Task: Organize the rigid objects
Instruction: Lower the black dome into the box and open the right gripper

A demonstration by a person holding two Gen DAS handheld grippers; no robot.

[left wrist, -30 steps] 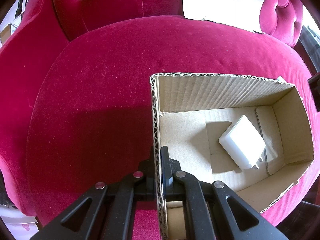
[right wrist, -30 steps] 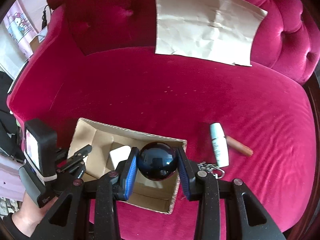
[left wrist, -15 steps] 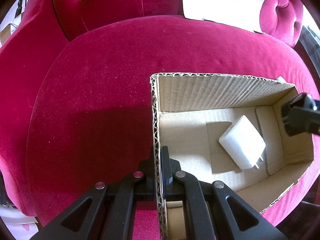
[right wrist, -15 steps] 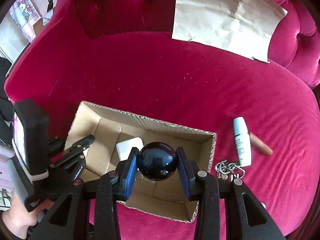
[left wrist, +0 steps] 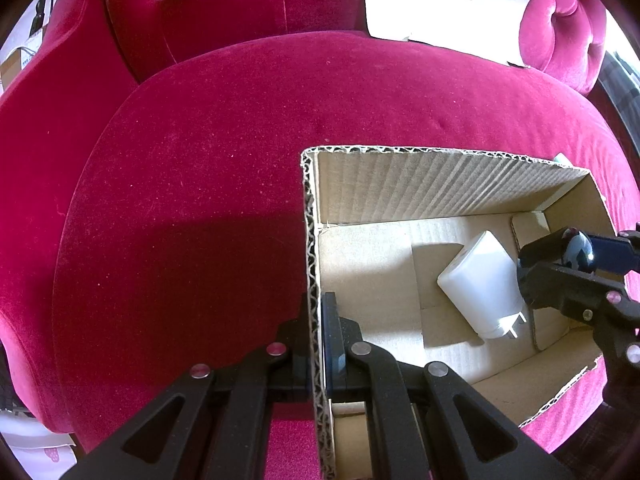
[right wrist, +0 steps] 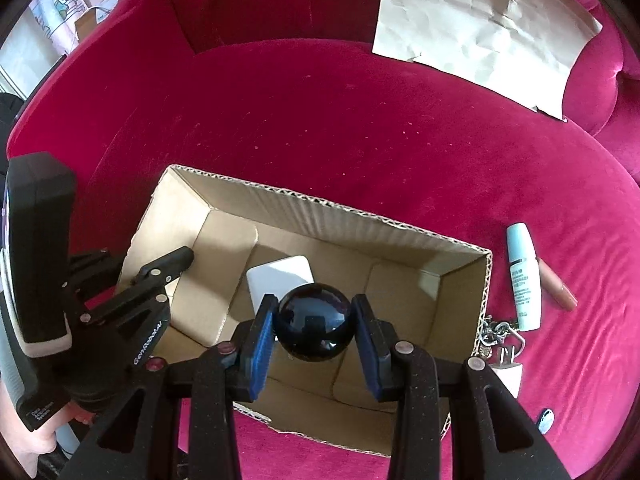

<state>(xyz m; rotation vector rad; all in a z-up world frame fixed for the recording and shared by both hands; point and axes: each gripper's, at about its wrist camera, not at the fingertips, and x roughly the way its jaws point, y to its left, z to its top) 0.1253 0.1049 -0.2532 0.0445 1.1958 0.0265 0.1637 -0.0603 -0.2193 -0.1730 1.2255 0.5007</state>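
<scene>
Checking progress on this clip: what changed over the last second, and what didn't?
The right gripper, shut on the black ball, came down over the cardboard box and now shows in the left wrist view. The left gripper stayed clamped on the box wall; the white charger did not move.

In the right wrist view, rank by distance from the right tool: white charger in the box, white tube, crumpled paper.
From the right tool:
1. White charger, just beyond, inside the box.
2. White tube, right, on the cushion.
3. Crumpled paper, far, against the backrest.
</scene>
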